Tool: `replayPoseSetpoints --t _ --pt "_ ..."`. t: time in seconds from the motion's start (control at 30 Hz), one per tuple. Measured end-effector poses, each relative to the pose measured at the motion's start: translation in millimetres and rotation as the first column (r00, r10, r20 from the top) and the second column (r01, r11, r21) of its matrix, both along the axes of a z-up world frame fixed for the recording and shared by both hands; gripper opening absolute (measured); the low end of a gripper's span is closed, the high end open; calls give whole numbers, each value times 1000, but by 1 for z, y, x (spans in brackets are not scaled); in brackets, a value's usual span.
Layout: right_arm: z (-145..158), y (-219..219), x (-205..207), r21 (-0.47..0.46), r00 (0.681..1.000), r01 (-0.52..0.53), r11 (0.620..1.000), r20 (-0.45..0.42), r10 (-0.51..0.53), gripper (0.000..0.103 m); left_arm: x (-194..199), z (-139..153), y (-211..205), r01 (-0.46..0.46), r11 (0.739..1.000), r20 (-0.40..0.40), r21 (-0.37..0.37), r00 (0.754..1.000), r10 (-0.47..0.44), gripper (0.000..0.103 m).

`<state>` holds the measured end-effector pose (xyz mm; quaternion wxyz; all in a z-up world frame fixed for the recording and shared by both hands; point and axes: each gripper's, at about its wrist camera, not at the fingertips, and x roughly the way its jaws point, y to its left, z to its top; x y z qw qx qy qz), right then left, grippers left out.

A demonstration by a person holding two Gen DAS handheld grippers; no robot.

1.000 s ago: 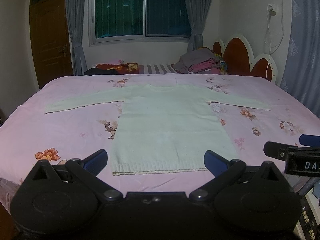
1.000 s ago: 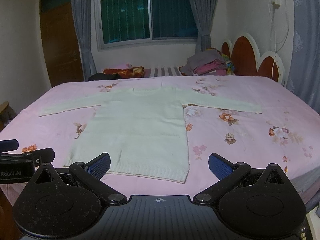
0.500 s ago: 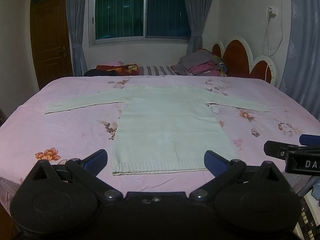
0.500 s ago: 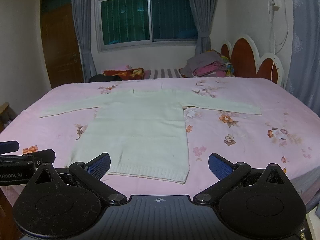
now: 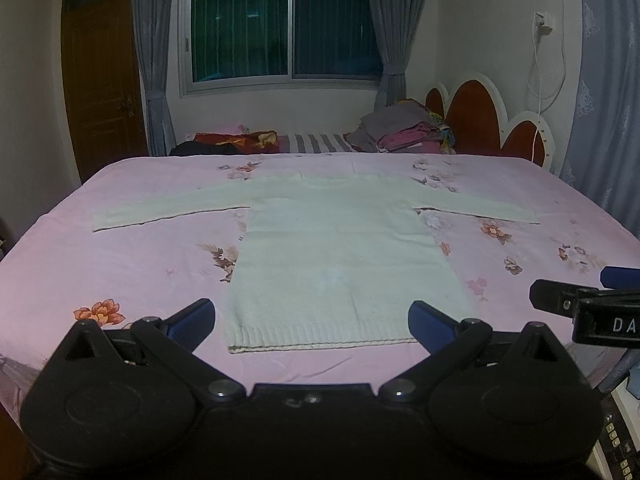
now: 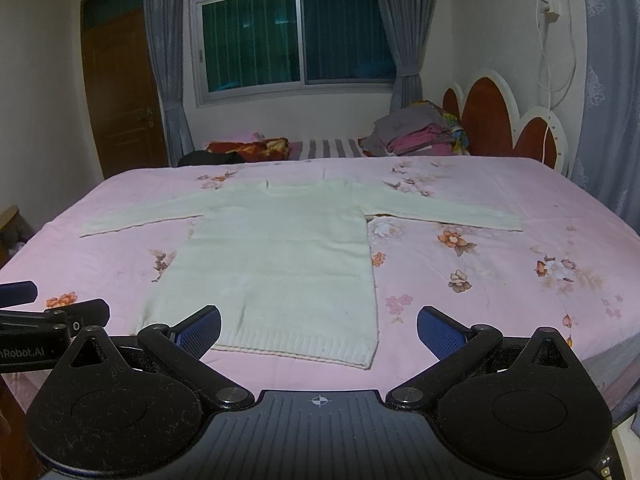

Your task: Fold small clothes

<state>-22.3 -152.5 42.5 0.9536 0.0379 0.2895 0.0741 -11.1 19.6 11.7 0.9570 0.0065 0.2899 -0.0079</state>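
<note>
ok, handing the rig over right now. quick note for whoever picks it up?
Left claw: open, empty, held over the near edge of the bed, in front of the sweater's hem.
Right claw: open, empty, beside the left one, facing the hem's right corner.
Sweater: flat on the pink bedspread, collar away from you, both sleeves spread straight out.
Done: it is laid out smooth; no fold made yet.
Left: fold in the sleeves, then the body. A pile of clothes sits by the headboard.
</note>
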Motion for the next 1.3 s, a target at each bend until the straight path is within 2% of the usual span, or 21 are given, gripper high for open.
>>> replayPoseSetpoints --t 0.57,0.93,1.1,1.3 --pt "-2 -3 0 2 1000 2 1000 -5 -2 103 -2 -1 -1 1 1000 1 3 1000 -1 103" --pt "-9 -6 5 21 1000 24 999 -20 -24 103 5 -7 5 9 999 6 -31 1000 -9 103" --pt "-13 -11 23 49 998 59 997 -21 -58 103 24 -6 10 69 995 54 -77 996 -65 103" --pt "-11 -17 61 70 994 111 991 -7 -110 103 77 -7 12 118 989 29 -85 993 -116 103"
